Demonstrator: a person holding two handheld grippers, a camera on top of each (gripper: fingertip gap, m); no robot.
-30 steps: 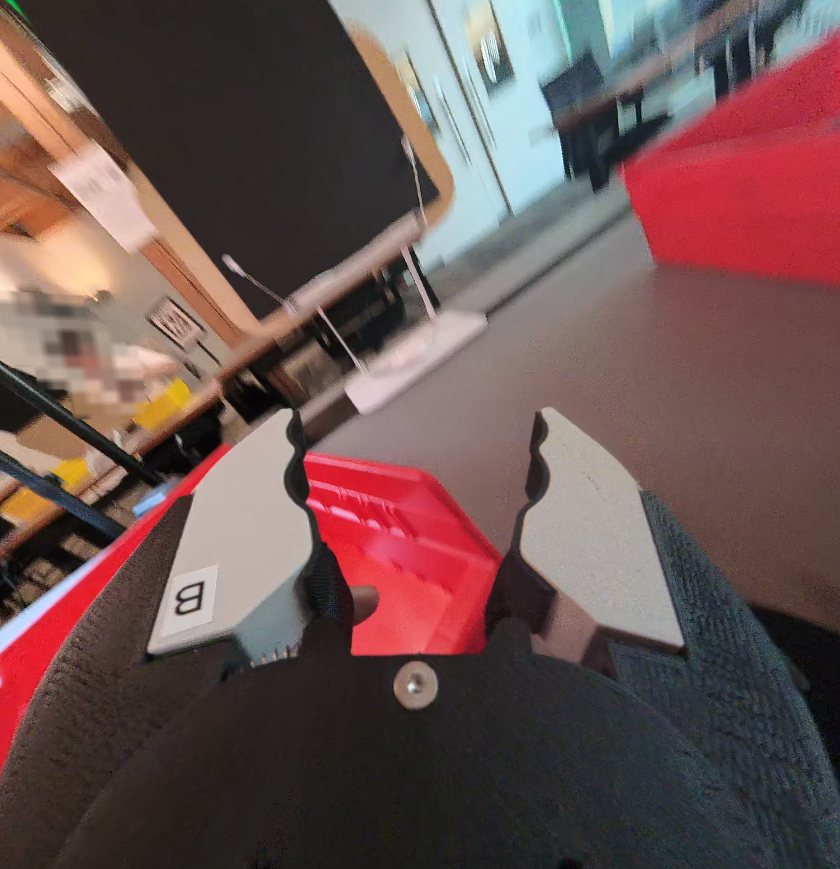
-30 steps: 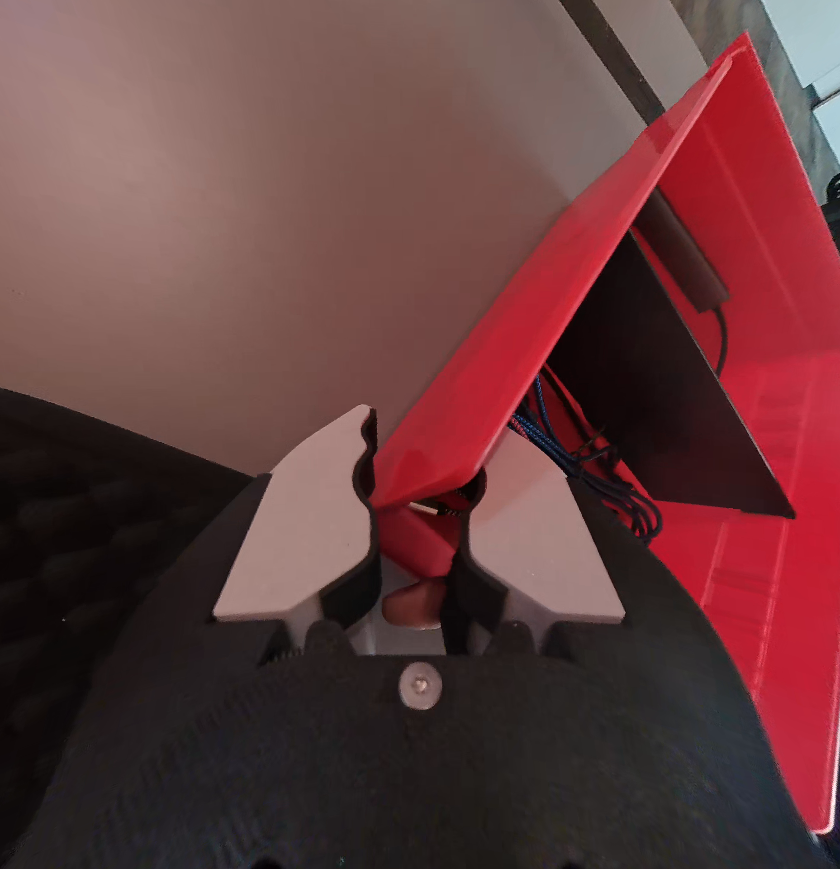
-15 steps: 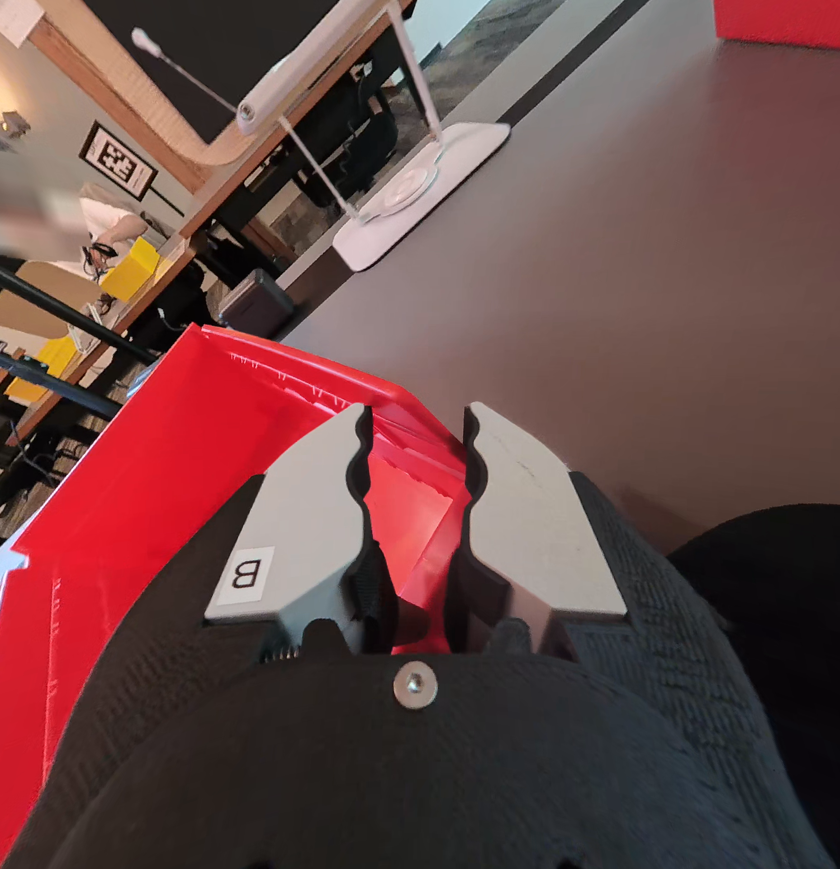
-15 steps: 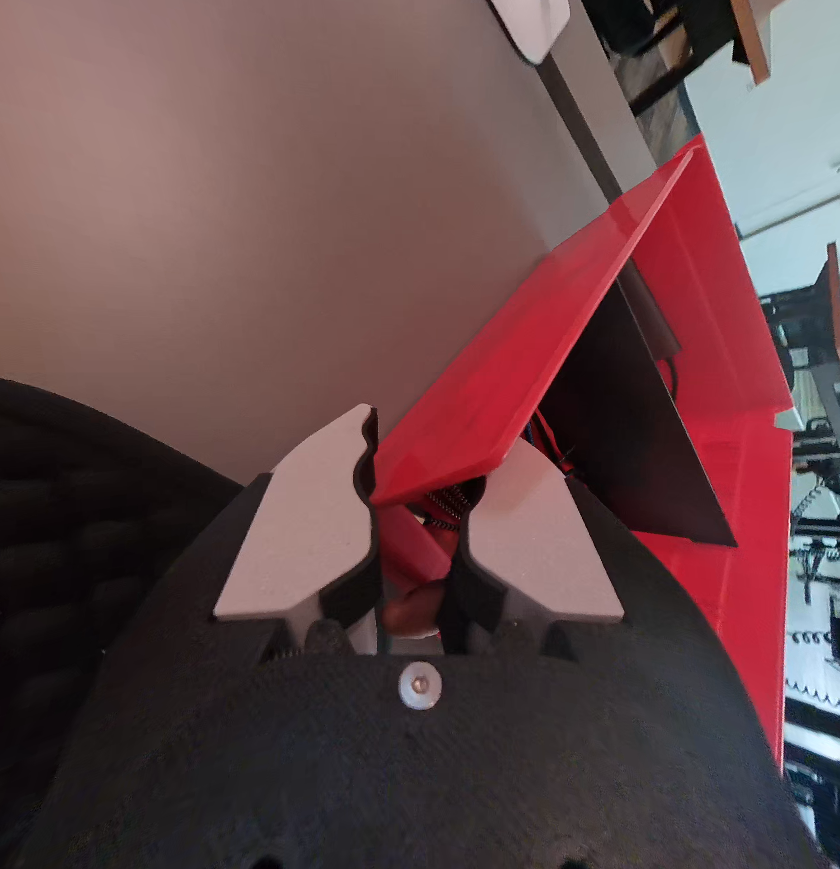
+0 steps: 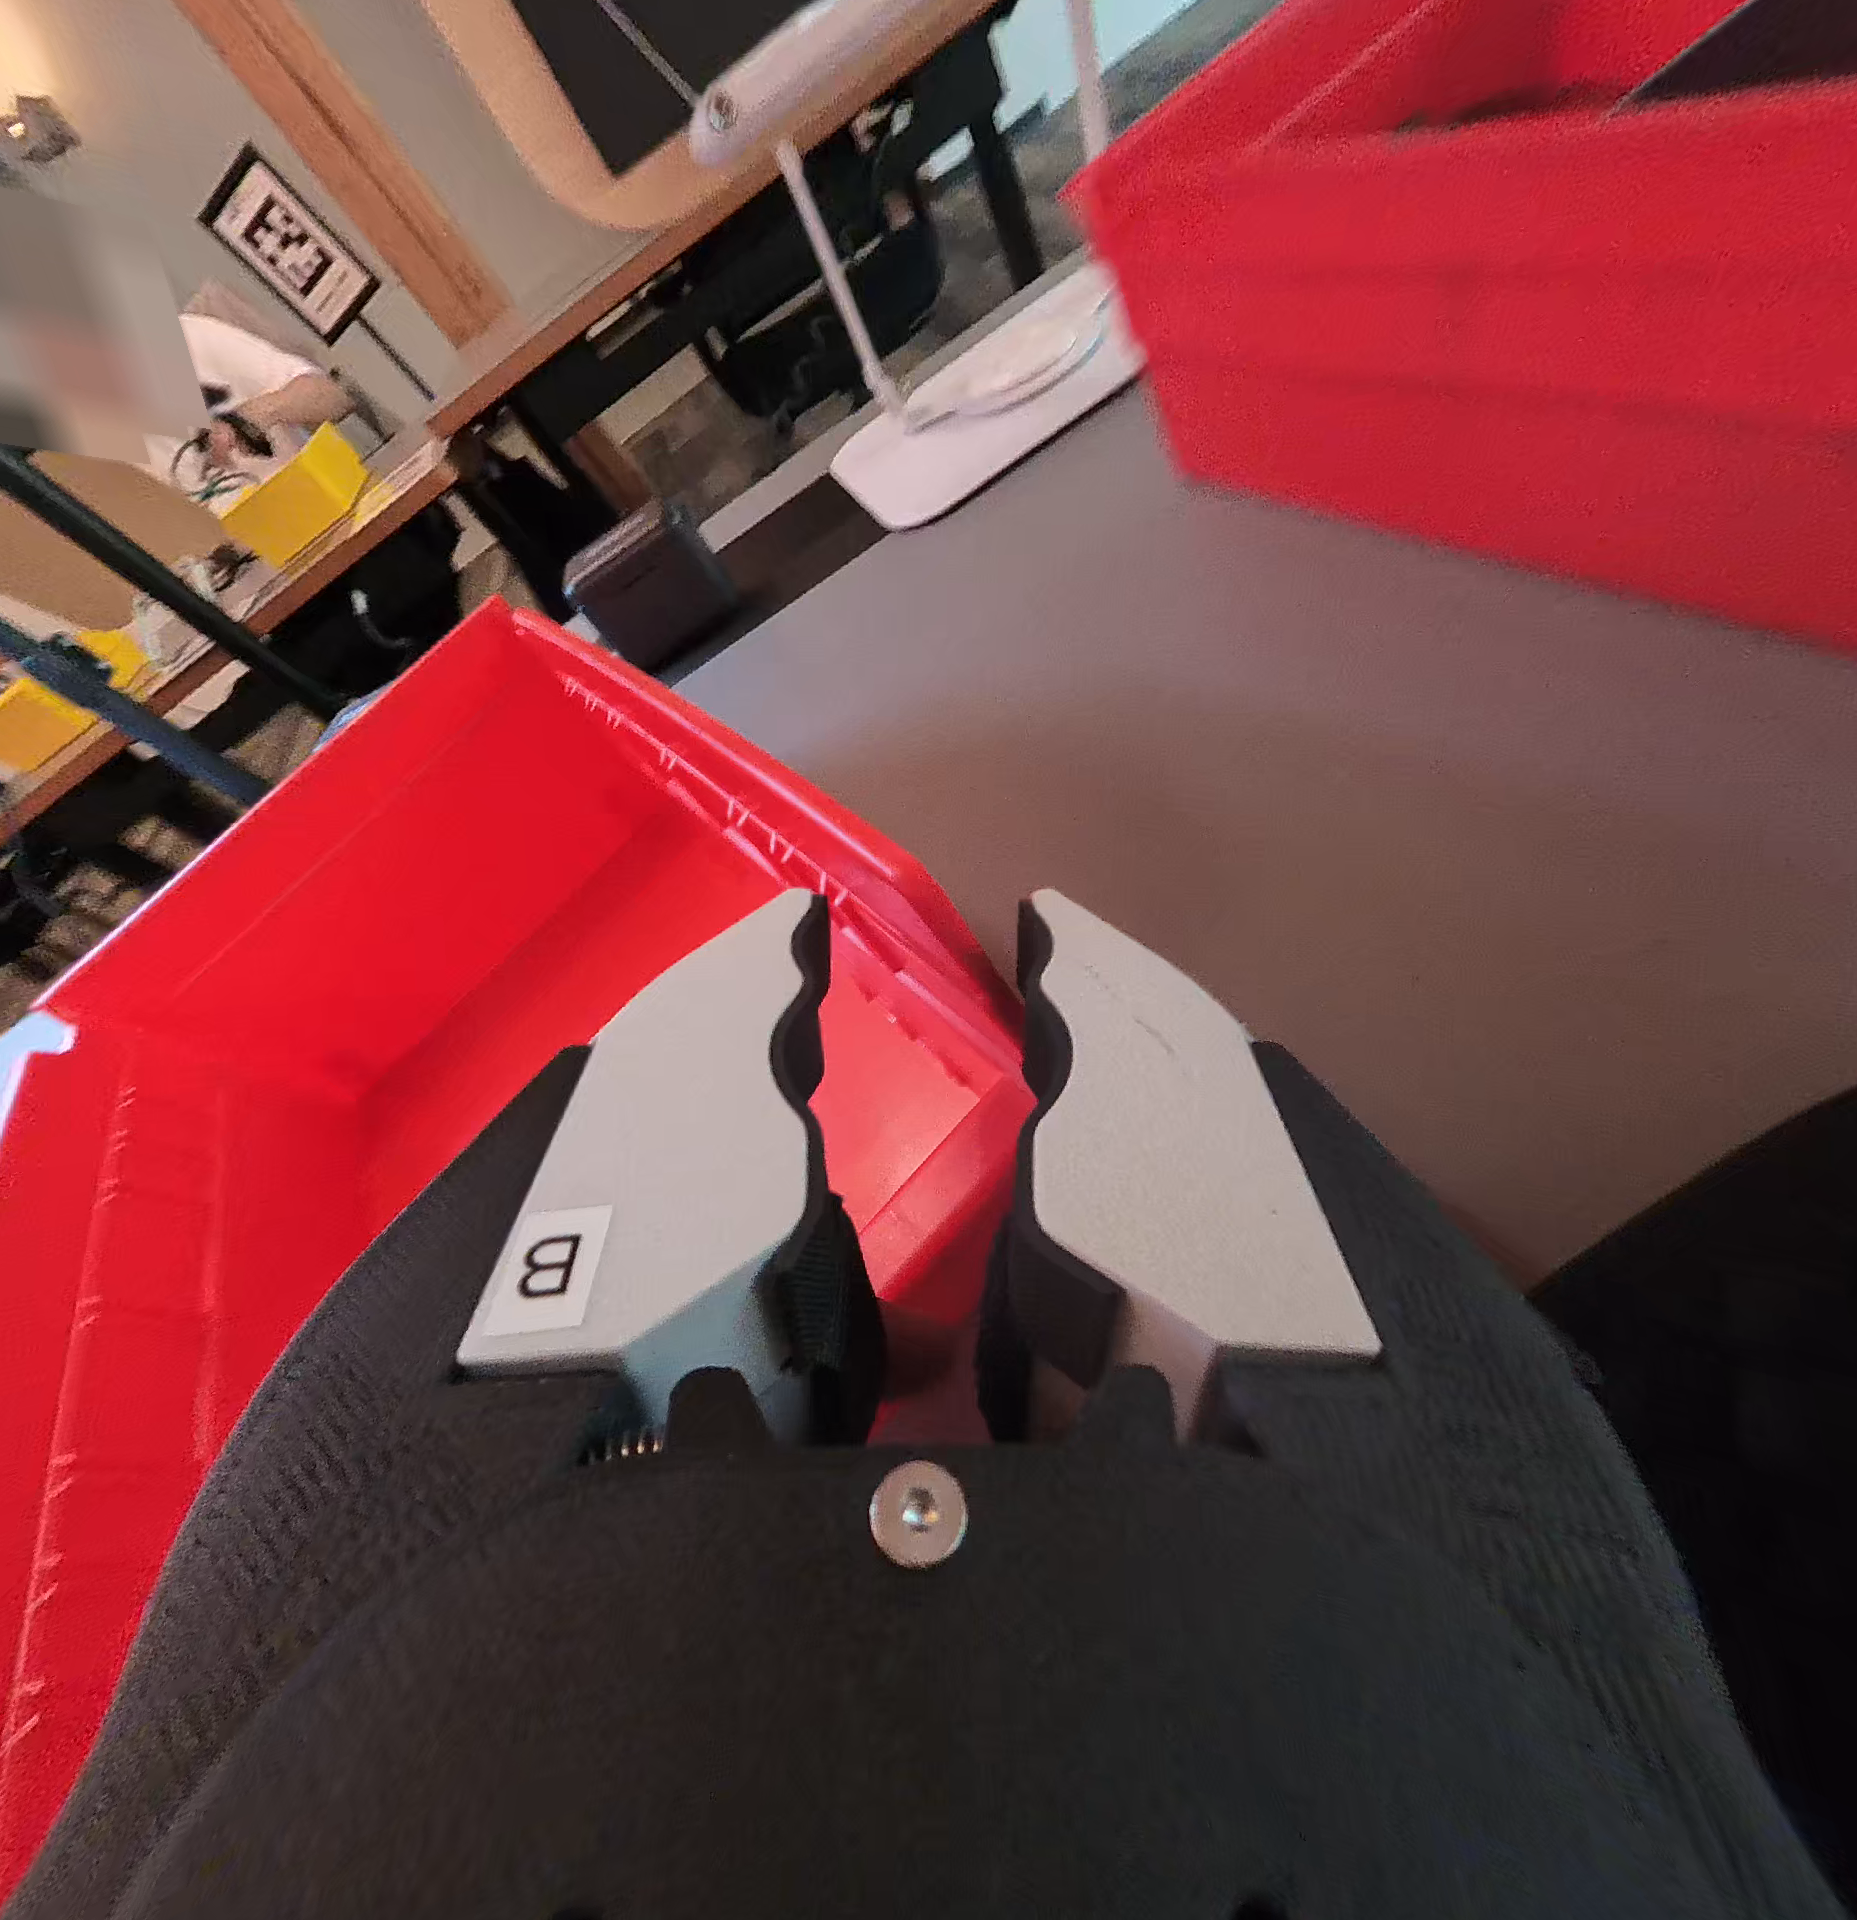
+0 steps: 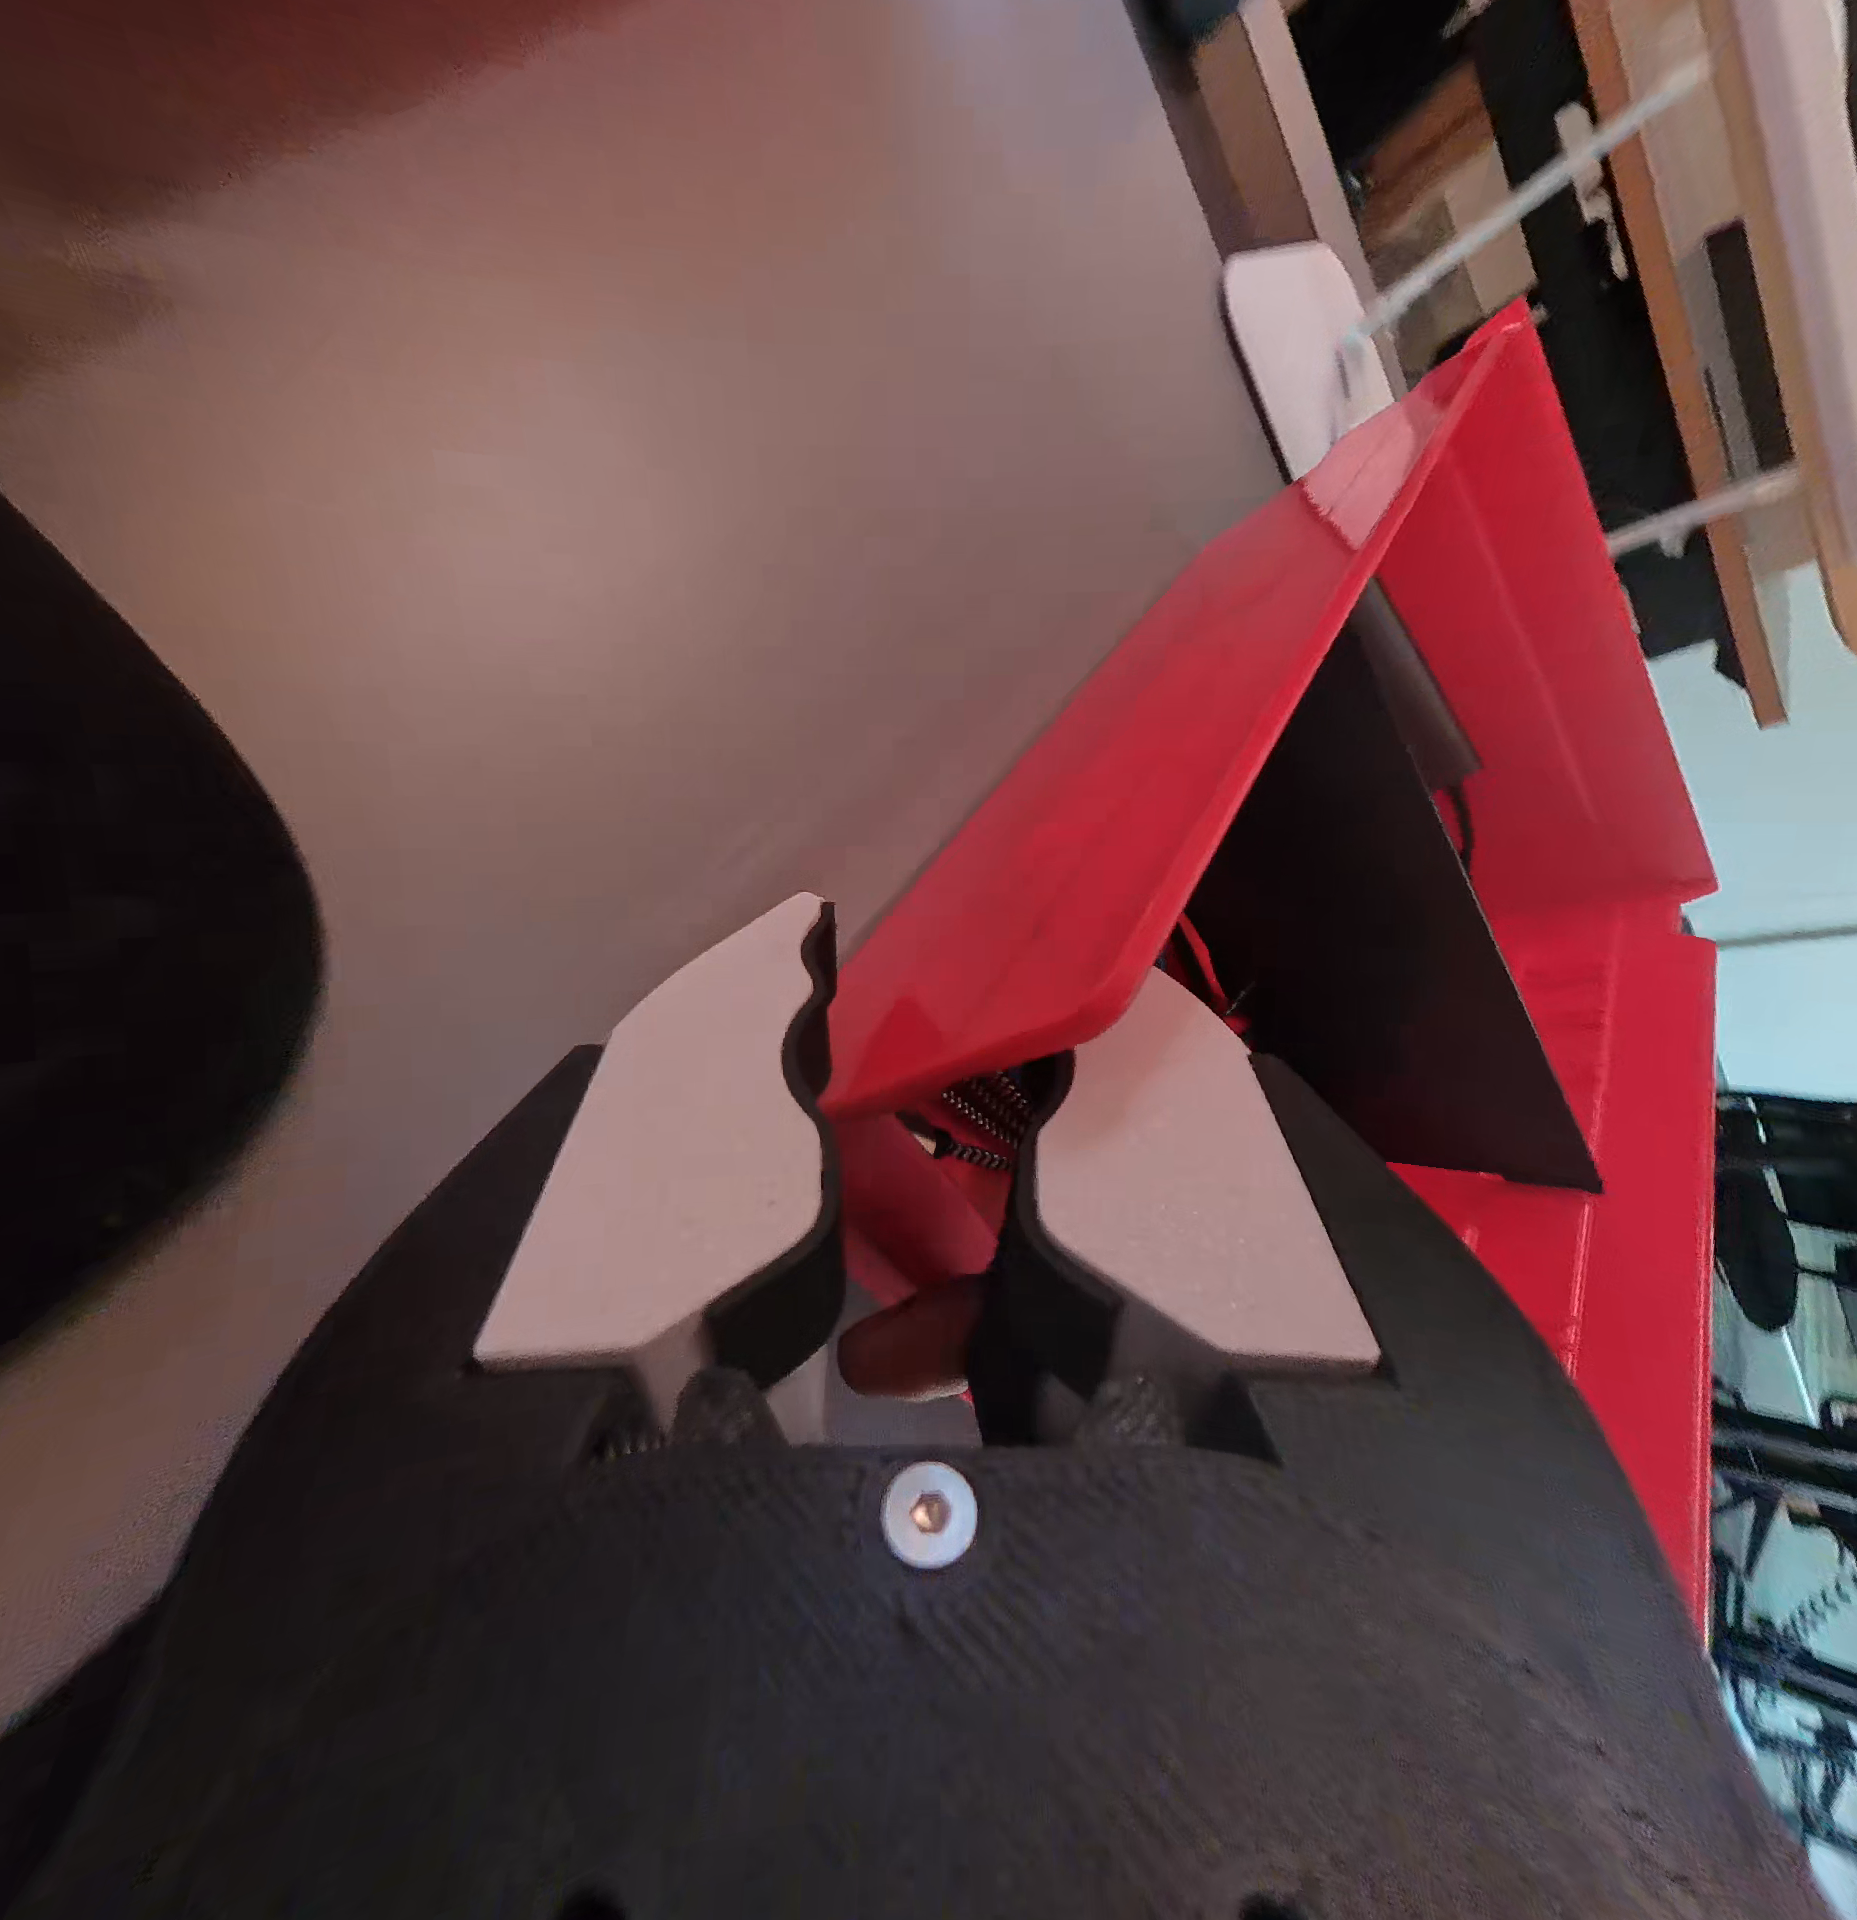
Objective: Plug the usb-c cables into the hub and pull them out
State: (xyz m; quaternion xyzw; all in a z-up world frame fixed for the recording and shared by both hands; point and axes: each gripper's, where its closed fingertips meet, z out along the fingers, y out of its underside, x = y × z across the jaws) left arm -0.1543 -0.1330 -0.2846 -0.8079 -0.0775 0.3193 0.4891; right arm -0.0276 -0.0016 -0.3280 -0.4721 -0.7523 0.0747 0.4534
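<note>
— What's the left gripper (image 5: 922,940) got?

— The wall of a red bin (image 5: 404,935). One finger sits inside, the other outside, and the rim corner runs between them; they look pinched on it. The bin is tipped up off the grey table (image 5: 1371,831).

— And the right gripper (image 6: 939,971)?

— Same sort of grip: its fingers are clamped on the near corner of a second red bin (image 6: 1111,831), also tilted.

— Where are the cables?

— Inside that second bin. Just past the fingertips I can see a bit of braided cable (image 6: 991,1107), and behind it a dark flat panel (image 6: 1371,956) leaning in the bin. Whether that's the hub I can't tell.

— Anything farther off?

— A white desk lamp (image 5: 965,416) stands at the table's far edge, and beyond it are wooden desks with yellow boxes (image 5: 295,499)
</note>
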